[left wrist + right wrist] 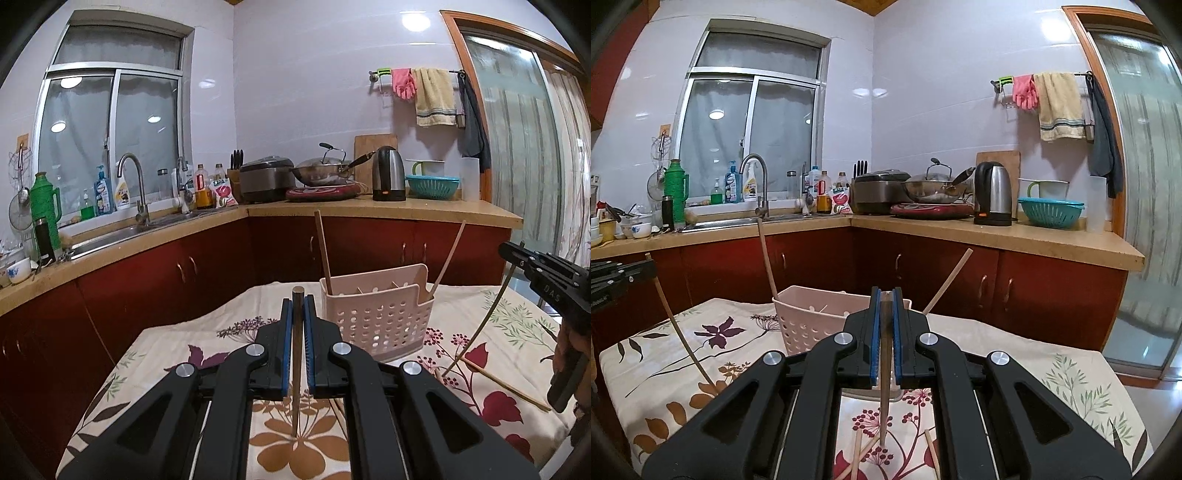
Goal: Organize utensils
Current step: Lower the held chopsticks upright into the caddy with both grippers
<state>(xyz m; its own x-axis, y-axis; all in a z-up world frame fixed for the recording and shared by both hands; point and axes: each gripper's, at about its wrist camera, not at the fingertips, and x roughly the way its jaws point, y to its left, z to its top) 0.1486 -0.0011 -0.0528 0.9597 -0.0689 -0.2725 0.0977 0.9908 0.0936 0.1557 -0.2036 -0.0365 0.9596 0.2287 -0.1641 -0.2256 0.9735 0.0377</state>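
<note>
Kitchen w/ pale glossy tiled walls point(295, 74), ceiling-light glare on them. Sliding window point(110, 122) w/ frosted panes over steel sink point(122, 236) & tap point(129, 177). L-shaped wooden counter point(424, 212) on dark red cabinets point(184, 273). Towel rail point(417, 72) on right wall; wood-framed glass door point(517, 147) at far right.

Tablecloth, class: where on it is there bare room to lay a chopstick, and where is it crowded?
Free: the floral tablecloth left of the pink basket, and its far right corner by the glass door. Crowded: the near patch right of the basket, where loose chopsticks lie.
</note>
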